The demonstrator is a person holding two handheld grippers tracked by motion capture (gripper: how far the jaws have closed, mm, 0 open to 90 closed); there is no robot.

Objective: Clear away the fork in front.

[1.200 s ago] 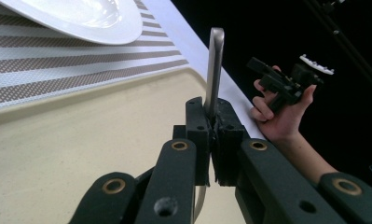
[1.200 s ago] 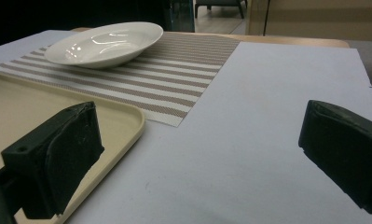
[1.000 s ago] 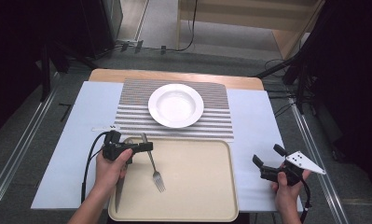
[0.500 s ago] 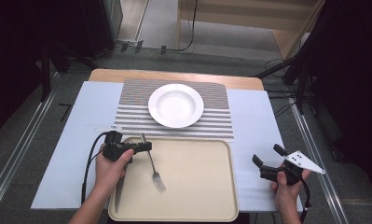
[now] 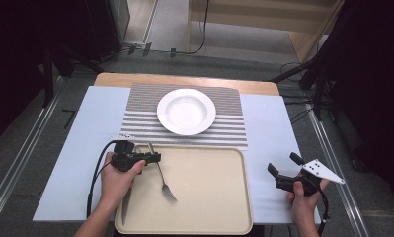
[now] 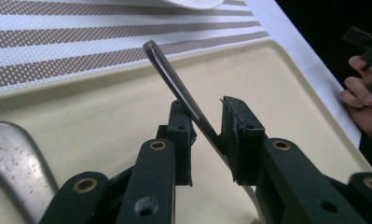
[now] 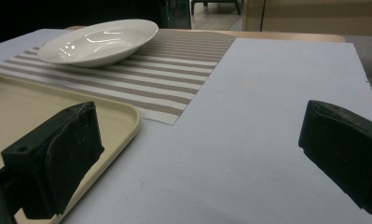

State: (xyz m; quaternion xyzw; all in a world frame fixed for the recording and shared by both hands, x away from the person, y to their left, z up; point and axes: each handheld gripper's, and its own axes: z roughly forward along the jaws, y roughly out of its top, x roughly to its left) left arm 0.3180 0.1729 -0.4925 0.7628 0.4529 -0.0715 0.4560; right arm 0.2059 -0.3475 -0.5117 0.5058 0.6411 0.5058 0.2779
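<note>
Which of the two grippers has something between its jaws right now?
The left gripper: a fork handle runs between its jaws, which have just been opening over the tray. The right gripper stands wide open over bare white cover.

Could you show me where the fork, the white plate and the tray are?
fork [image 5: 163, 179], high view, on the middle of its handle.
white plate [image 5: 186, 111], high view, on the bare centre of its bowl.
tray [image 5: 209, 192], high view, on its bare floor right of the fork.
</note>
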